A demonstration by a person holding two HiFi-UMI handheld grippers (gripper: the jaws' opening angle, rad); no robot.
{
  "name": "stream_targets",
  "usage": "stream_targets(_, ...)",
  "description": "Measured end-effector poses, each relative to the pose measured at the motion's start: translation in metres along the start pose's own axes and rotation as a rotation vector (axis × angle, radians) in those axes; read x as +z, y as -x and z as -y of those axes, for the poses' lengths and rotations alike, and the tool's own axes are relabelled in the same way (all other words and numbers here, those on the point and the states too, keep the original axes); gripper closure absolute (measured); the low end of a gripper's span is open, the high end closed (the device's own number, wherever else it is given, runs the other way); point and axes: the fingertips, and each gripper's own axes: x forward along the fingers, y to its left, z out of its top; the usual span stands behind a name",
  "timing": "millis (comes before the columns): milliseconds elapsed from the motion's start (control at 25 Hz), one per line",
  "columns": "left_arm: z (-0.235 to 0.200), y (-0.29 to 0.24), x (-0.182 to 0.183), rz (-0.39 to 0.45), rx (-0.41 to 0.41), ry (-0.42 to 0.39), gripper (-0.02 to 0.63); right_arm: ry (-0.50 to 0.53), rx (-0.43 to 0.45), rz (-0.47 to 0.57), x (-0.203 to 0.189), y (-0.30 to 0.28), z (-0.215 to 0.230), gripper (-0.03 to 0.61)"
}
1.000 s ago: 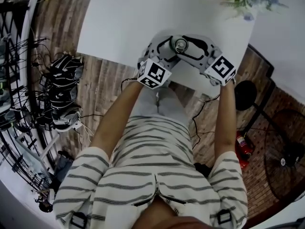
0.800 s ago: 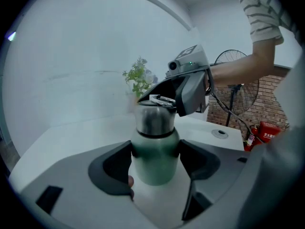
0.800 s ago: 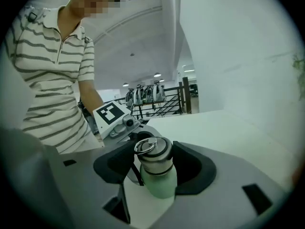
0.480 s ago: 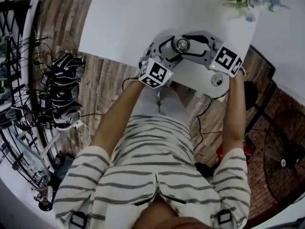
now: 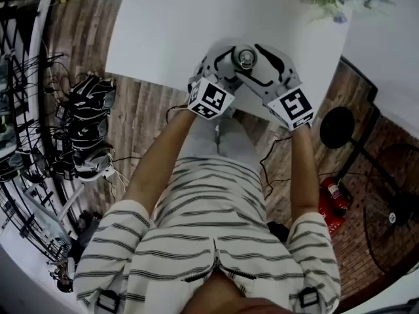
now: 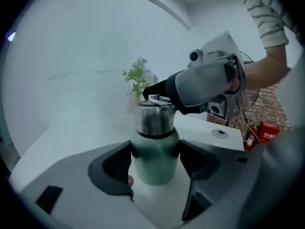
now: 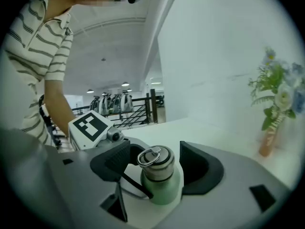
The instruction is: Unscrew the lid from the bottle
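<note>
While left gripper clamps bottle, right gripper just opened round lid — overhead, body hidden.

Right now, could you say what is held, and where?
Left tool grips the bottle by its green body; right tool, jaws just opened off the lid, holds nothing.

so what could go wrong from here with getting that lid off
1. The right gripper has just been opening; its fingers stand clear of the steel lid. Closing again, they could catch the ring on top instead of the lid's wall and slip.
2. Only the left gripper clamps the green bottle. If that hold is weak, the bottle may turn with the lid rather than unscrew.
</note>
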Motion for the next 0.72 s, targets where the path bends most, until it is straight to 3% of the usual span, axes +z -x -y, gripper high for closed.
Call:
stream_targets(120, -0.001, 0.001, 0.000, 0.000, 0.003, 0.003, 0.298, -0.106, -0.149, 0.027, -0.002, 0.003, 0.004, 0.281)
stream_targets(320, 0.000, 0.002, 0.000, -0.001, 0.006, 0.006, 0.298, -0.174, -0.276, 0.039, -0.007, 0.003, 0.003, 0.285)
stream_targets(520, 0.000, 0.001, 0.000, 0.004, 0.008, 0.004, 0.298, -0.192, -0.360, 0.028, -0.013, 0.000, 0.005, 0.345)
stream_targets(720, 0.000, 0.002, -0.001, 0.002, 0.007, 0.010, 0.298, -0.159, -0.362, 0.017, -0.013, 0.000, 0.005, 0.341)
